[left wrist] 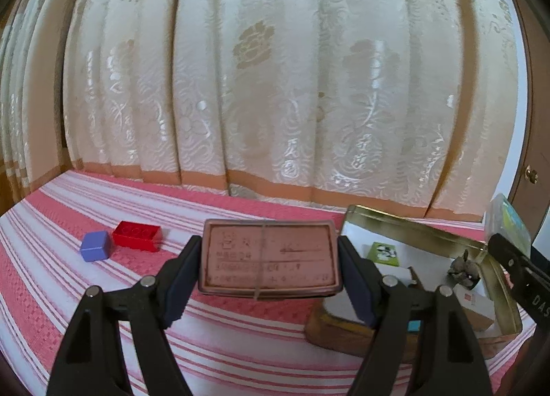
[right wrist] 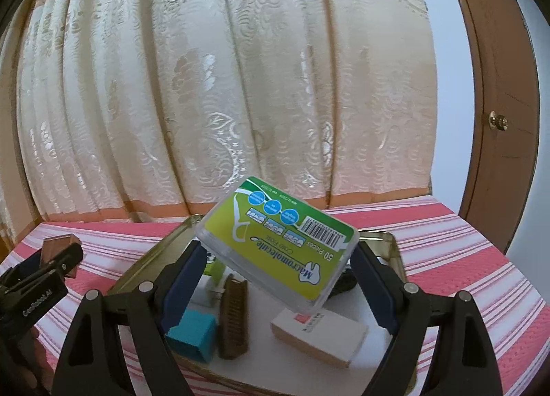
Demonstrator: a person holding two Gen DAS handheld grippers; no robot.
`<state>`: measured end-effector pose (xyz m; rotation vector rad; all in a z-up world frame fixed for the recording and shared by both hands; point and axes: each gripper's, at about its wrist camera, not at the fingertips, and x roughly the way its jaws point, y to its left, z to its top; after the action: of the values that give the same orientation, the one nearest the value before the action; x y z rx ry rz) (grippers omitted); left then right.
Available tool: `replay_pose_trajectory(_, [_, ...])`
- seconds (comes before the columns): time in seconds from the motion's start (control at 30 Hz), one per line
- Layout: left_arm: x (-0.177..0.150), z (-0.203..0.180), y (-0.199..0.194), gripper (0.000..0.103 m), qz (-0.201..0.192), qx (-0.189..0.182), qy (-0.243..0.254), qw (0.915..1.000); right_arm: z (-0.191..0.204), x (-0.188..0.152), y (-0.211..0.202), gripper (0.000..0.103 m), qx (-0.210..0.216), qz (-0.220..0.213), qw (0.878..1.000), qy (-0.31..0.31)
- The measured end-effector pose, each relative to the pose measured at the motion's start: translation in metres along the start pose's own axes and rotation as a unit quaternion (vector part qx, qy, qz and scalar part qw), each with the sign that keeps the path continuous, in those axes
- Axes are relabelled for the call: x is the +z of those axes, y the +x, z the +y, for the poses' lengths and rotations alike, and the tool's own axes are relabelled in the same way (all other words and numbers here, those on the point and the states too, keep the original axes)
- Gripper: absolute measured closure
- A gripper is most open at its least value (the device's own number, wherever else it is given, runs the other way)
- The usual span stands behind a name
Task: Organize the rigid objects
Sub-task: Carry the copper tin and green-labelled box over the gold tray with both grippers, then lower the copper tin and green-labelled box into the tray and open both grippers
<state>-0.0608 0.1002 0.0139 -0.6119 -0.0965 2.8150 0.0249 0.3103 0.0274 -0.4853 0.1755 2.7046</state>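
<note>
My left gripper point(left wrist: 270, 260) is shut on a copper-coloured flat tin point(left wrist: 268, 257), held level above the striped cloth. My right gripper point(right wrist: 276, 253) is shut on a clear box with a green floss-pick label point(right wrist: 278, 246), tilted above the open metal tin point(right wrist: 395, 251). That metal tin point(left wrist: 429, 224) lies to the right in the left wrist view. Inside it are a teal block point(right wrist: 192, 336), a brown comb point(right wrist: 235, 318), a white and red small box point(right wrist: 321, 334) and a green packet point(left wrist: 383, 253). The left gripper point(right wrist: 55, 267) shows at the left edge of the right wrist view.
A red brick point(left wrist: 137, 235) and a blue block point(left wrist: 96, 245) lie on the pink striped cloth point(left wrist: 240, 327) at the left. A cream patterned curtain point(left wrist: 275, 86) hangs behind. A brown wooden door with a knob point(right wrist: 498, 121) stands at the right.
</note>
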Motion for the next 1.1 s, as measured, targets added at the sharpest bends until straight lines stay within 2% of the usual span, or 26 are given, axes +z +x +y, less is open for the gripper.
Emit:
replay_pose_trajectory(0.67, [-0.001, -0.080, 0.006, 0.026, -0.003, -0.043, 0.059, 0.9973, -0.051, 0.006, 0.004, 0.016, -0.047, -0.006, 0.999, -0.003])
replay_pose_trajectory(1.1, [-0.006, -0.117, 0.025, 0.026, 0.016, -0.045, 0.096, 0.9943, -0.067, 0.006, 0.026, 0.016, -0.063, 0.023, 0.998, 0.000])
